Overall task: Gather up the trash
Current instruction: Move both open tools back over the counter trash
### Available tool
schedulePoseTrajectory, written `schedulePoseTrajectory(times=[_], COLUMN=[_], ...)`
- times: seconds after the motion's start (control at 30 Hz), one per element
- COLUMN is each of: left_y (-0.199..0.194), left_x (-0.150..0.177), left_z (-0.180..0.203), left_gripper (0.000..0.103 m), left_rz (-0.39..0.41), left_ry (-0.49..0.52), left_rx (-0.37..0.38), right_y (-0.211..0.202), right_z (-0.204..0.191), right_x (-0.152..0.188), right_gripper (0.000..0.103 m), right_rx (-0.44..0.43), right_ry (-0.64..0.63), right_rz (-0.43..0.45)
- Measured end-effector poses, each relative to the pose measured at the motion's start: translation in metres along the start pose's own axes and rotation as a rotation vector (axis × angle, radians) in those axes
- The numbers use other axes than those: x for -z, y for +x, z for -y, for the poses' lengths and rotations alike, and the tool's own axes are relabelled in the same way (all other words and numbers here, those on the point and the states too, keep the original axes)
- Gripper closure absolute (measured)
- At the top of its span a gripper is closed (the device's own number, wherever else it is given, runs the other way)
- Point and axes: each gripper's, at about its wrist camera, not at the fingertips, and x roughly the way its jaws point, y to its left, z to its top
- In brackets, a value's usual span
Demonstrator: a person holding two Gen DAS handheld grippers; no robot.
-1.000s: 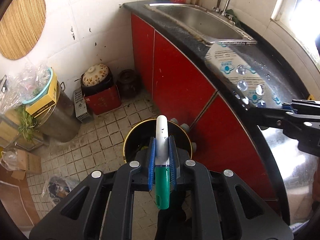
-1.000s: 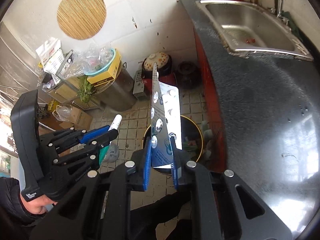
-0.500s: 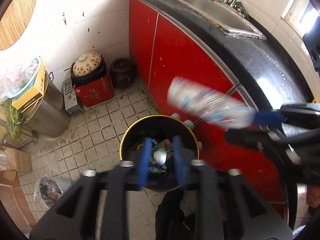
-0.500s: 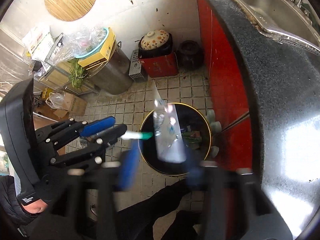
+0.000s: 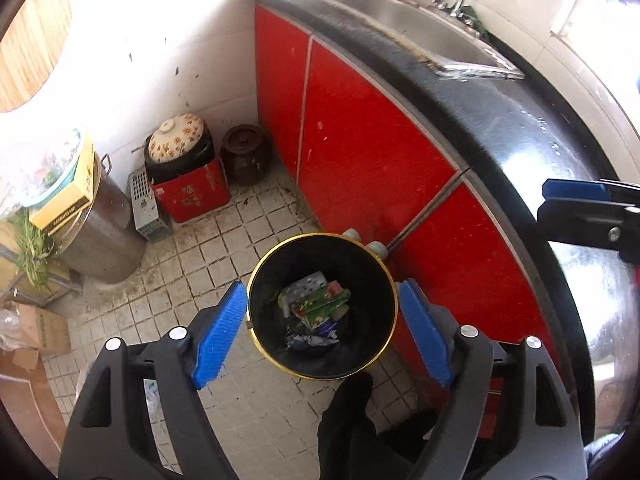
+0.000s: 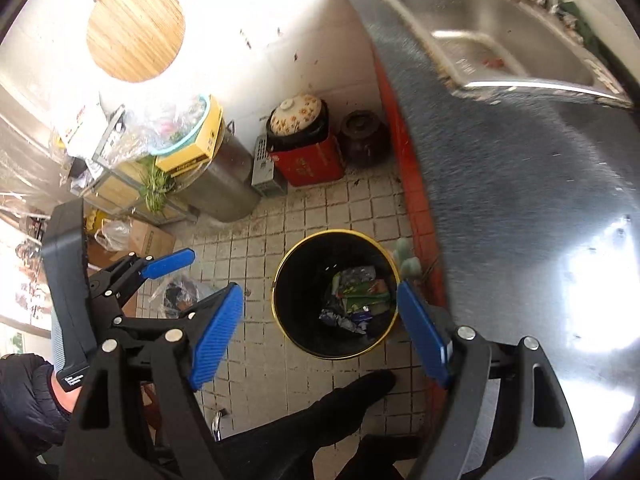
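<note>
A black bin with a gold rim [image 5: 320, 235] [image 6: 332, 232] stands on the tiled floor against the red cabinet. Inside lie crumpled wrappers [image 5: 320, 308] [image 6: 360, 296] and a silvery blister sheet [image 5: 302, 288]. My left gripper [image 5: 320, 284] hangs over the bin, its jaws opening, with nothing between the blue pads. My right gripper [image 6: 319, 285] is also above the bin, open and empty. In the left wrist view the right gripper [image 5: 572, 200] shows at the right edge. The right wrist view has the left gripper [image 6: 180, 280] at the left, held by a hand in a dark sleeve.
Red cabinet doors [image 5: 360, 140] carry a black counter [image 5: 520, 128] with a steel sink [image 5: 400, 16]. By the wall stand a red box [image 5: 188, 196] with a floral-lidded pot, a brown jar [image 5: 244, 156] and a metal drum [image 5: 100, 232]. A dark shoe [image 5: 352, 400] stands just before the bin.
The left gripper opened and the green-and-white tube dropped out of it. The right gripper opened and let the blister sheet fall. Both items are gone from the jaws; the hands sank slightly toward the bin.
</note>
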Motion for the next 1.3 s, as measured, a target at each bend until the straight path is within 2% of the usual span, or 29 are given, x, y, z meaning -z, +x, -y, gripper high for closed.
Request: schedulePoseTrajectory(times=[0.17, 0.27, 0.47, 0.63, 0.87, 0.97, 1.1, 1.3], left_y=[-0.019, -0.029, -0.048, -0.070, -0.100, -0.110, -0.116, -0.109], left_x=[-0.022, -0.038, -0.051, -0.031, 0.029, 0.048, 0.065, 0.064], left_z=[0.042, 0.085, 0.204, 0.309, 0.426, 0.453, 0.475, 0.486], left_gripper=[0.016, 0.016, 0.012, 0.011, 0.011, 0.011, 0.011, 0.011], left_rz=[0.052, 0.076, 0.115, 0.135, 0.119, 0.116, 0.122, 0.109], left_ry=[0.081, 0.170, 0.446, 0.698, 0.961, 1.046, 1.129, 1.133], left_rx=[0.042, 0.106, 0.263, 0.405, 0.574, 0.615, 0.631, 0.620], right_y=[-0.059, -0.095, -0.185, -0.258, -0.316, -0.333, -0.345, -0.349], right_z=[0.026, 0.050, 0.112, 0.156, 0.180, 0.182, 0.184, 0.195], right_x=[0.015, 0.034, 0.101, 0.185, 0.299, 0.341, 0.376, 0.381], right_gripper=[0.020, 0.020, 0.019, 0.017, 0.017, 0.017, 0.017, 0.017], right_rx=[0.068, 0.140, 0.328, 0.504, 0.671, 0.725, 0.749, 0.755], right_ry=[0.053, 0.109, 0.303, 0.505, 0.754, 0.824, 0.887, 0.909], right_rz=[0.097, 0.145, 0.271, 0.370, 0.440, 0.463, 0.479, 0.490])
